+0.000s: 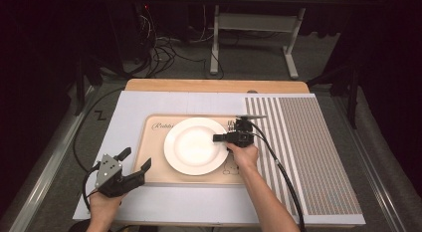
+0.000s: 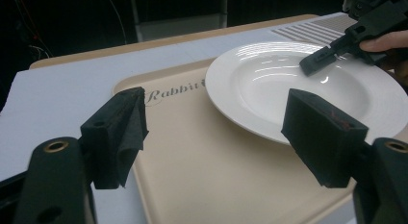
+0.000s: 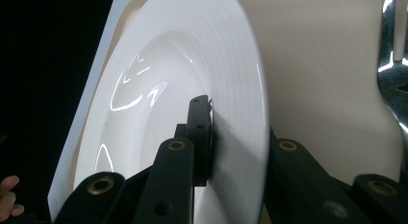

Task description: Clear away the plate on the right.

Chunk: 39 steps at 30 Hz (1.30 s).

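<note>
While the right gripper [image 1: 222,138] straddles the right rim of the white plate [image 1: 191,147], one jaw above and one below, the plate sits on a beige tray [image 1: 154,167] on the counter. Left gripper [image 1: 135,160] rests nearby, jaws apart.

Plate [image 3: 168,89] rim hiding right claw's [image 3: 235,152] outer pad

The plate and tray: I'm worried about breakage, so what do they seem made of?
The round white plate looks like glazed ceramic: sharp glossy highlights, though hard plastic is possible. The beige rectangular tray looks like matte plastic: dull even surface, printed lettering.
</note>
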{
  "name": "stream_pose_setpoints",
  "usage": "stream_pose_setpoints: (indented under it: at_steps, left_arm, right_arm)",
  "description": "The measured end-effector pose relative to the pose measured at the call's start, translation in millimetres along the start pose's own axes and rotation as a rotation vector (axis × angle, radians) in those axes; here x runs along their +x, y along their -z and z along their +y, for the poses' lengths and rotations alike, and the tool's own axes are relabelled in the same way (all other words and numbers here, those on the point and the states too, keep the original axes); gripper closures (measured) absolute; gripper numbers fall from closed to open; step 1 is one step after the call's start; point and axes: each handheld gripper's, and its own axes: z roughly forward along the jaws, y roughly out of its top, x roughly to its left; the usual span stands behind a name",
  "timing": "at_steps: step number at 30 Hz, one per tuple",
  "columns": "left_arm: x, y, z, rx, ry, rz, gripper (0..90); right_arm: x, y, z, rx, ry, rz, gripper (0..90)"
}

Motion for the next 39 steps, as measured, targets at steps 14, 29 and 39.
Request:
stream_pose_setpoints:
  at_steps: [14, 29, 39]
  left_arm:
    - [-1.7, -0.6, -0.4, 0.007, -0.011, 0.001, 24.3]
    - [-2.6, 0.2, -1.1, 0.001, -0.008, 0.000, 24.2]
    - [-2.3, 0.0, -1.3, 0.001, -0.005, 0.000, 24.1]
  right_arm:
    - [-0.8, -0.9, -1.4, 0.010, 0.046, -0.035, 74.0]
    - [2.7, 8.5, 0.2, -0.040, 0.115, -0.086, 62.3]
    - [1.9, 17.5, 1.3, -0.069, 0.111, -0.080, 58.0]
